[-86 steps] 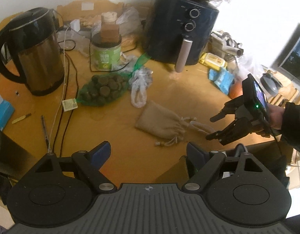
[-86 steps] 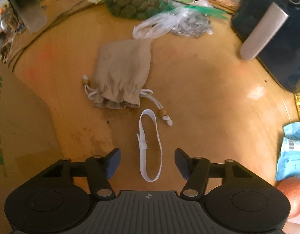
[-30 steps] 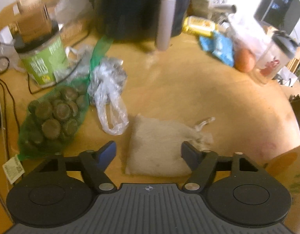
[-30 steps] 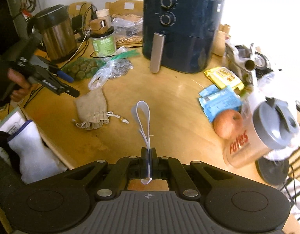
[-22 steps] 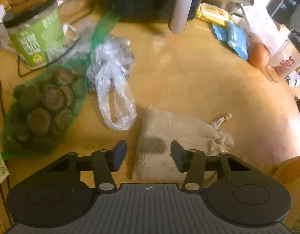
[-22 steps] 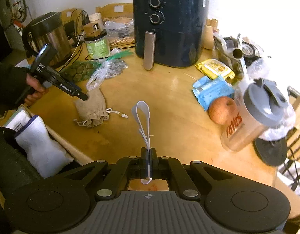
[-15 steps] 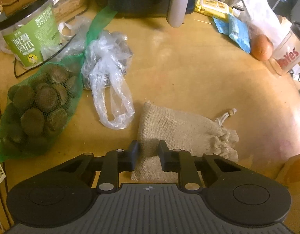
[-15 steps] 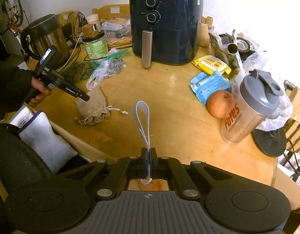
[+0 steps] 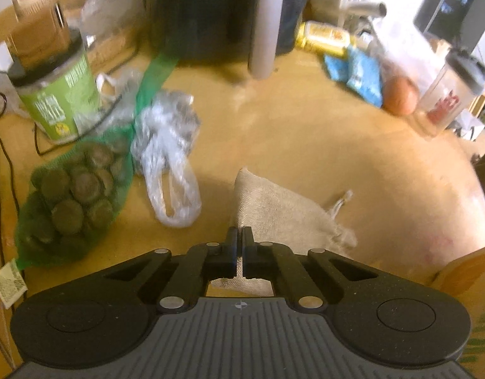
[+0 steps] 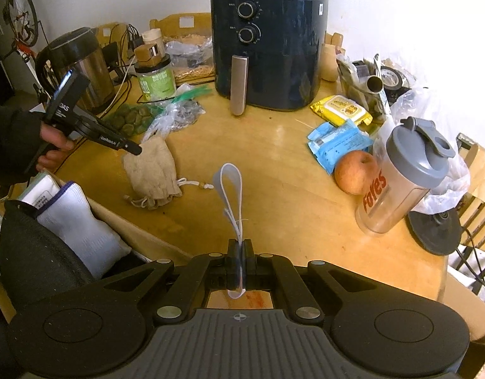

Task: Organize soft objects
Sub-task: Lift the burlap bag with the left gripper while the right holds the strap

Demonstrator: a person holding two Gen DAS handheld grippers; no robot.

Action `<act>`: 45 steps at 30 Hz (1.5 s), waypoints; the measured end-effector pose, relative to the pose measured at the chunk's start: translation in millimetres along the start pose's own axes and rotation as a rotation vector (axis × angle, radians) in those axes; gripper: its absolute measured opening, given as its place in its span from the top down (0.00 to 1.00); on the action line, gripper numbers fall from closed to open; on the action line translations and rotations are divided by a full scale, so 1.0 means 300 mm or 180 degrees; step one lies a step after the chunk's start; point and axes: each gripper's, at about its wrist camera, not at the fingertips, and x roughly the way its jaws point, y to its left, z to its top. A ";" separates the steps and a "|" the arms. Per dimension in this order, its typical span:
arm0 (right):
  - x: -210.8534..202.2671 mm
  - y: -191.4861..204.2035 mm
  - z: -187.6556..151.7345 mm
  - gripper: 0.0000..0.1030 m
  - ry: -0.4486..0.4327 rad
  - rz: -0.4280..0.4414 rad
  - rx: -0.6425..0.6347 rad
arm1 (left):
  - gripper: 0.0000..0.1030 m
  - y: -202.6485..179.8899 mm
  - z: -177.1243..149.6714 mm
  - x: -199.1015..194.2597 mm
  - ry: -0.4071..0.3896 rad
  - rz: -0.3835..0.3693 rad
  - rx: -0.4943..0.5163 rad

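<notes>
A tan burlap drawstring pouch [image 9: 280, 211] lies on the wooden table [image 9: 305, 132]. My left gripper [image 9: 239, 233] is shut on its closed end, and that corner stands pulled up off the table. The right wrist view shows the same pinch: the left gripper [image 10: 136, 150], held by a hand in a dark sleeve, bites the far end of the pouch [image 10: 152, 170]. My right gripper [image 10: 240, 246] is shut on a white elastic band loop [image 10: 231, 189], which sticks up from the jaws above the table's near edge.
An open cardboard box [image 10: 138, 230] at the left table edge holds a white padded cloth [image 10: 75, 221] and a black item [image 10: 31, 252]. A green net bag [image 9: 72, 195], a clear plastic bag [image 9: 170, 145], a green jar [image 9: 56, 101], an air fryer [image 10: 267, 53], a kettle [image 10: 81, 63], an apple [image 10: 356, 172] and a shaker bottle [image 10: 400, 183] crowd the table.
My left jaws came together on the pouch's closed end, and that end has risen a little. The right gripper, still holding the band, has drifted back from the table.
</notes>
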 end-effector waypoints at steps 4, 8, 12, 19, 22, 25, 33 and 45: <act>-0.013 0.007 0.005 0.96 -0.0048 0.0021 -0.0003 | 0.97 -0.030 0.021 -0.085 -0.0195 0.0010 -0.0002; -0.033 0.016 0.005 0.96 -0.0105 0.0055 -0.0015 | 0.97 -0.067 0.039 -0.175 -0.0390 -0.0012 0.0029; -0.055 0.025 0.006 0.96 -0.0166 0.0084 -0.0031 | 0.97 -0.109 0.049 -0.273 -0.0584 -0.0041 0.0060; -0.098 0.032 0.002 0.96 -0.0267 0.0119 -0.0053 | 0.97 -0.179 0.067 -0.440 -0.0893 -0.0084 0.0095; -0.115 0.030 -0.003 0.96 -0.0310 0.0130 -0.0059 | 0.97 -0.210 0.068 -0.512 -0.1031 -0.0119 0.0119; -0.132 0.028 -0.010 0.96 -0.0343 0.0140 -0.0059 | 0.97 -0.242 0.066 -0.579 -0.1141 -0.0156 0.0151; -0.174 0.017 -0.028 0.96 -0.0437 0.0159 -0.0052 | 0.97 -0.347 0.034 -0.736 -0.1310 -0.0250 0.0304; -0.219 -0.005 -0.073 0.96 -0.0534 0.0226 -0.0039 | 0.97 -0.493 -0.069 -0.938 -0.1469 -0.0442 0.0452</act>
